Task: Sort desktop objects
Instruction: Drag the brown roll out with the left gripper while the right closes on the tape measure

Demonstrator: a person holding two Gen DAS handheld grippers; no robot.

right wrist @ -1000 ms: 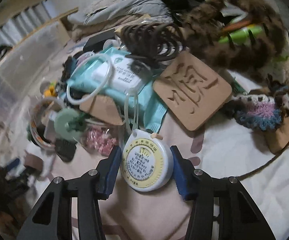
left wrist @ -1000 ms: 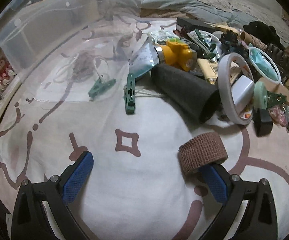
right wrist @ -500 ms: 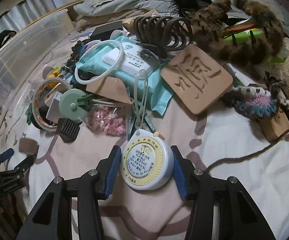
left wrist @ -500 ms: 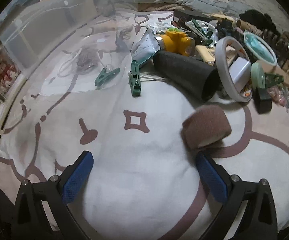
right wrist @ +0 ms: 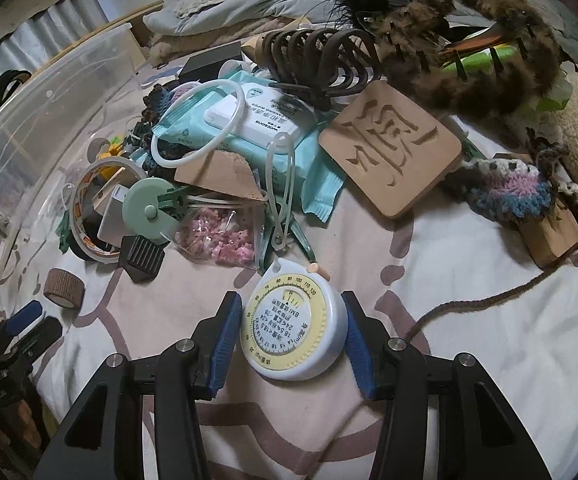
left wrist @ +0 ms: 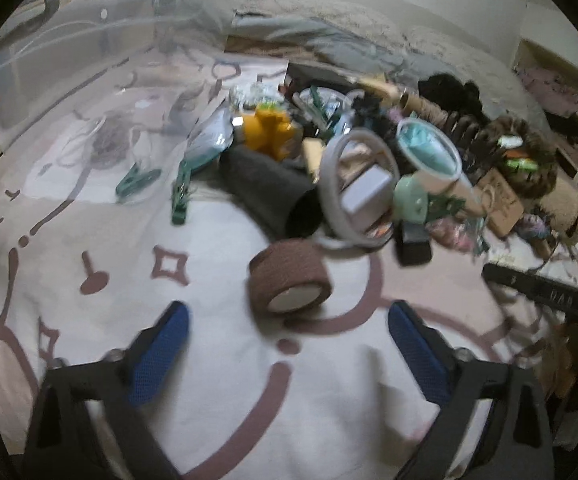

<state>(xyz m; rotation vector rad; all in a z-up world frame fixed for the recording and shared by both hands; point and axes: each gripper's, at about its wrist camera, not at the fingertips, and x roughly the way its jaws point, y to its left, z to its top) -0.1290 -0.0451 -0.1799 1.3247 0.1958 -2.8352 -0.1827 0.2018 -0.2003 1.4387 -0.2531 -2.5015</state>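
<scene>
The right claw [right wrist: 289, 334] gripped the round tape measure [right wrist: 293, 325] by its hard, smooth rim just above the bedspread [right wrist: 489, 360], while the open left claw [left wrist: 289, 350] faced the soft, light, squashy bandage roll [left wrist: 291, 276], best pinched across its sides.

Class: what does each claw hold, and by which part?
Right claw grips the round tape measure by its side edges. Left claw is open, holding nothing.
</scene>
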